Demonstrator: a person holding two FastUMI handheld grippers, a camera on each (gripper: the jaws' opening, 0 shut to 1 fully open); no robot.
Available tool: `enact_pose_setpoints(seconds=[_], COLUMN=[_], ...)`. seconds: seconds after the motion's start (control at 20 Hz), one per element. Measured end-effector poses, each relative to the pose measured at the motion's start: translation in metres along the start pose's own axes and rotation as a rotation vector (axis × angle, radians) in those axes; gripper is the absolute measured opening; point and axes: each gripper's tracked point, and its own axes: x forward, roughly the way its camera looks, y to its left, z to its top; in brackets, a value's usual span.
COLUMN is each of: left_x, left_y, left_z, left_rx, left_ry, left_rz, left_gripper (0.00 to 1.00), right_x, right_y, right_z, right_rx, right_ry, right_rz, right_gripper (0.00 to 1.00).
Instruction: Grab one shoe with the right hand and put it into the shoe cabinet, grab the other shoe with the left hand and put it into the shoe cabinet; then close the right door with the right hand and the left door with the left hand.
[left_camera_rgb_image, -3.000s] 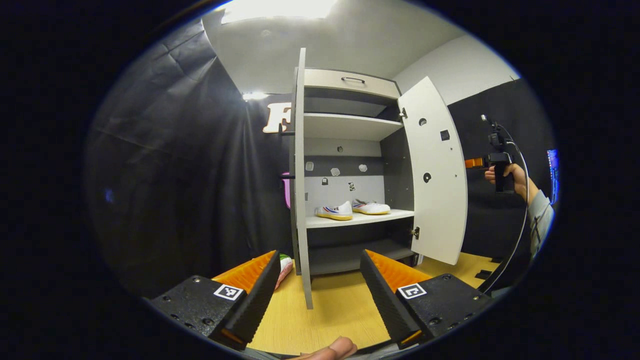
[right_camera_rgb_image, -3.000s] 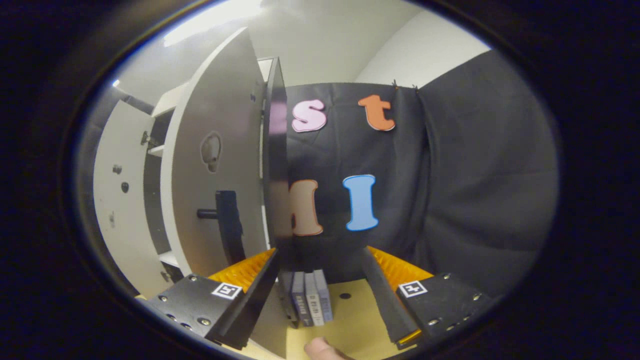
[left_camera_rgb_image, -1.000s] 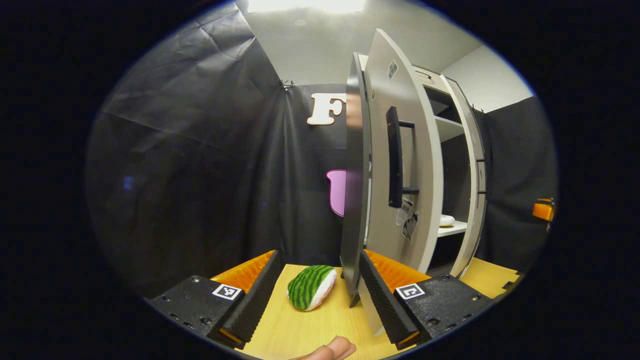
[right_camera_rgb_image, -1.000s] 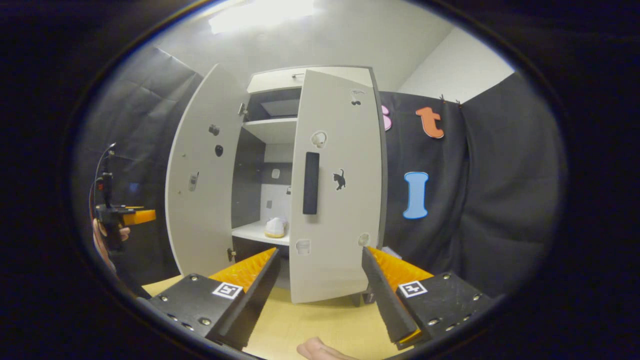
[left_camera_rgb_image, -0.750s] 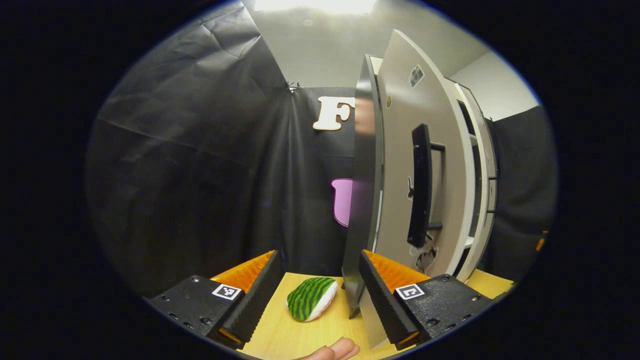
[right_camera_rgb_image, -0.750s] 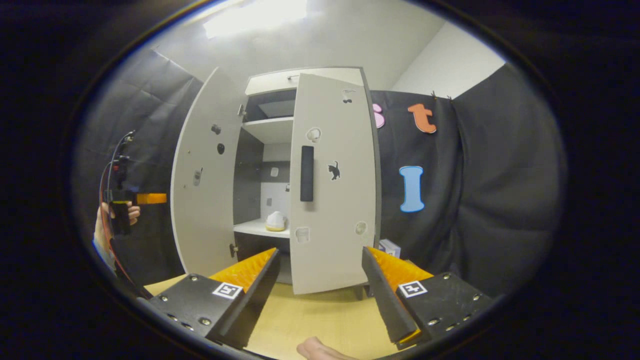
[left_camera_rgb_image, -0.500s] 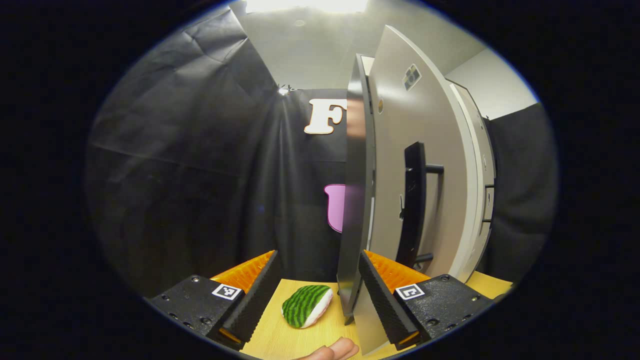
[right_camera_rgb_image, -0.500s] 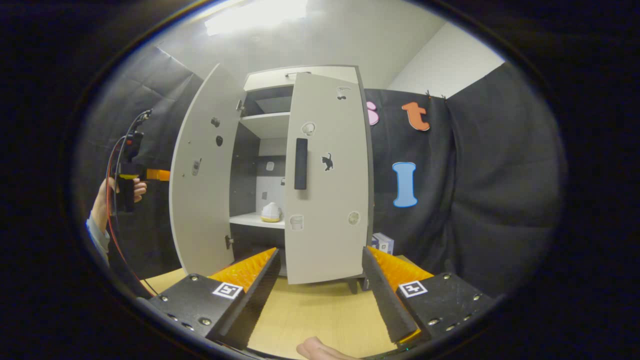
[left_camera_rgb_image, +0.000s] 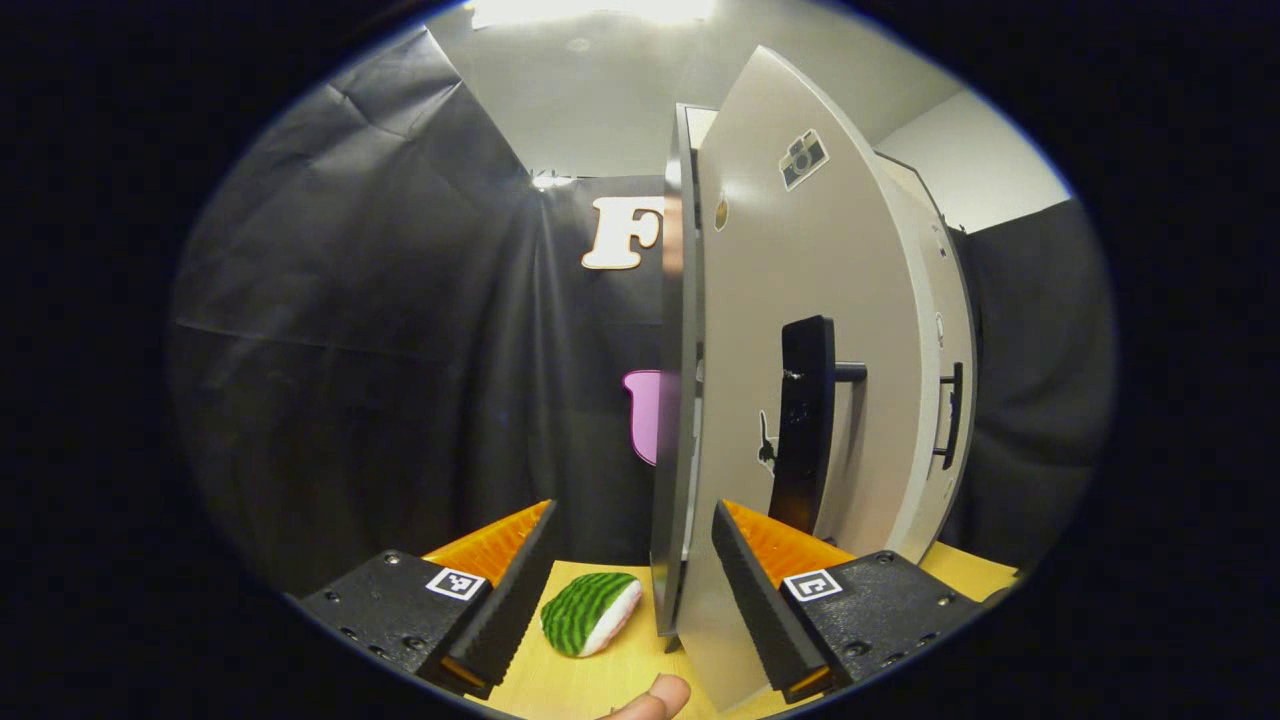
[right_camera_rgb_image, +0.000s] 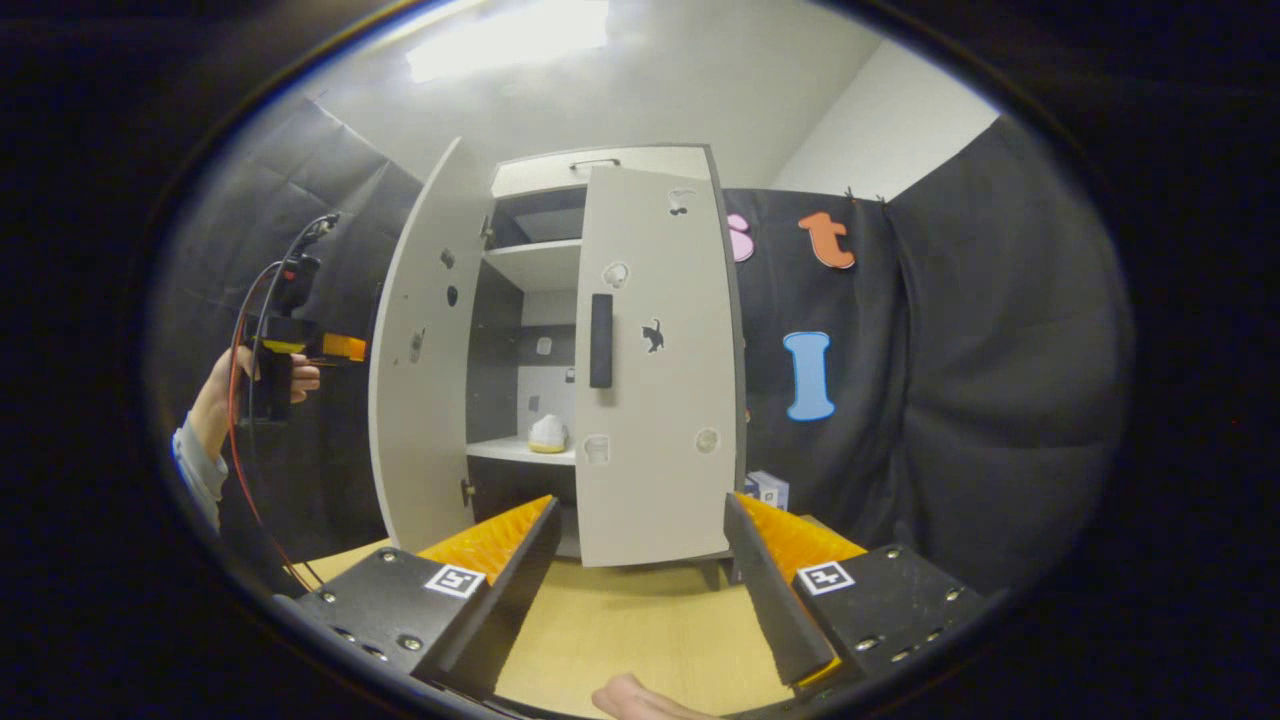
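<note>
Swinging further shut, left door (left_camera_rgb_image: 800, 330) narrows gap.

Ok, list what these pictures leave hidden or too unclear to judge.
- Second shoe: in the right gripper view the right door covers most of the shelf; one shoe shows.
- Left door: left gripper view sees it obliquely; the remaining gap is unreadable.
- Left gripper, right gripper view: too small to judge contact with the left door.

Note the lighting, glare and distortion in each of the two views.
Left gripper view: a ceiling light blows out at the top, the fisheye bows the left door, and its near edge carries a soft sheen. Right gripper view: glare from the ceiling lamp washes the ceiling, the cabinet curves outward, and the shoe inside stays dim.
</note>
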Motion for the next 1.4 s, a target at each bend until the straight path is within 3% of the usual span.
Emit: enact_pose_setpoints(seconds=[0.1, 0.15, 0.25, 0.3, 0.6, 0.65, 0.7, 0.8, 0.85, 0.95, 1.4], left_x=[0.0, 0.002, 0.002, 0.003, 0.005, 0.006, 0.006, -0.001, -0.006, -0.014, -0.033], left_y=[-0.001, -0.002, -0.004, -0.006, -0.01, -0.014, -0.021, -0.04, -0.047, -0.042, -0.044], left_z=[0.001, 0.002, 0.003, 0.003, 0.001, 0.001, 0.001, -0.008, -0.013, -0.01, -0.01], left_rx=[0.02, 0.031, 0.046, 0.053, 0.061, 0.081, 0.092, 0.074, 0.067, 0.096, 0.122], left_ry=[-0.005, -0.011, -0.018, -0.02, -0.002, -0.013, -0.018, 0.022, 0.042, 0.031, 0.004], left_rz=[-0.003, -0.003, -0.003, -0.008, 0.021, 0.008, -0.026, -0.104, -0.115, -0.08, -0.053], left_gripper=[0.93, 0.89, 0.97, 0.89, 0.93, 0.89, 0.93, 0.89, 0.94, 1.0, 0.97], right_x=[-0.003, -0.003, -0.004, -0.005, 0.0, 0.001, 0.002, 0.007, 0.008, 0.008, 0.008], right_y=[-0.005, -0.008, -0.012, -0.013, -0.019, -0.021, -0.024, -0.03, -0.032, -0.03, -0.033], right_z=[-0.001, -0.002, -0.003, -0.004, -0.016, -0.017, -0.018, -0.022, -0.023, -0.019, -0.025], right_rx=[0.006, 0.006, 0.004, 0.002, 0.001, -0.004, -0.011, -0.009, 0.001, 0.017, 0.031], right_ry=[-0.001, -0.001, -0.003, -0.002, 0.015, 0.013, 0.015, 0.024, 0.027, 0.019, 0.035], right_rz=[-0.004, -0.006, -0.014, -0.017, -0.036, -0.042, -0.052, -0.074, -0.078, -0.065, -0.06], right_gripper=[0.98, 0.98, 0.98, 0.97, 0.98, 0.98, 0.98, 0.98, 0.98, 0.98, 0.98])
